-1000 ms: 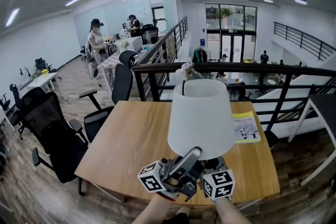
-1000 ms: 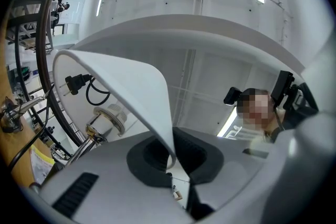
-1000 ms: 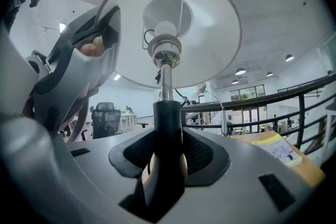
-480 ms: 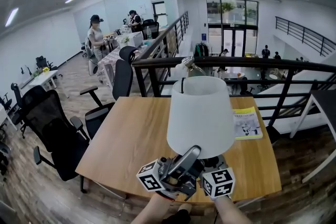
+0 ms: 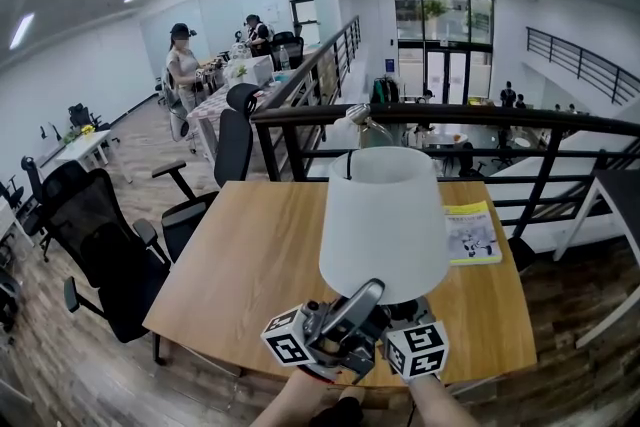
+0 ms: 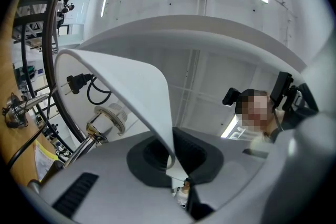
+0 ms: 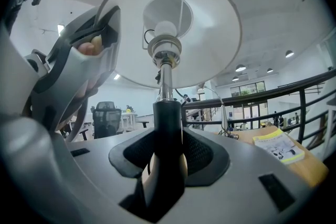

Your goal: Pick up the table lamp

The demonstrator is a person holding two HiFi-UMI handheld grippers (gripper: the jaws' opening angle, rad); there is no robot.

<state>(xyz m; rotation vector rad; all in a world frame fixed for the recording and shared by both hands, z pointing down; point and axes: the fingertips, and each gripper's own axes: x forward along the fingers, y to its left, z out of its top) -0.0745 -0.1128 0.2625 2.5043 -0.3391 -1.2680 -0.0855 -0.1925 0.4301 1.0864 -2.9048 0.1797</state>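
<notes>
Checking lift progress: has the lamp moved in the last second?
No. The lamp keeps its place against the yellow booklet and the table.

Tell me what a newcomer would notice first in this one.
The white lamp fills the middle of the head view, with the wooden table behind it. The left hand-held gripper pinches the rim of its shade, and the right hand-held gripper clamps the dark stem. A yellow booklet lies near the table's right edge.
</notes>
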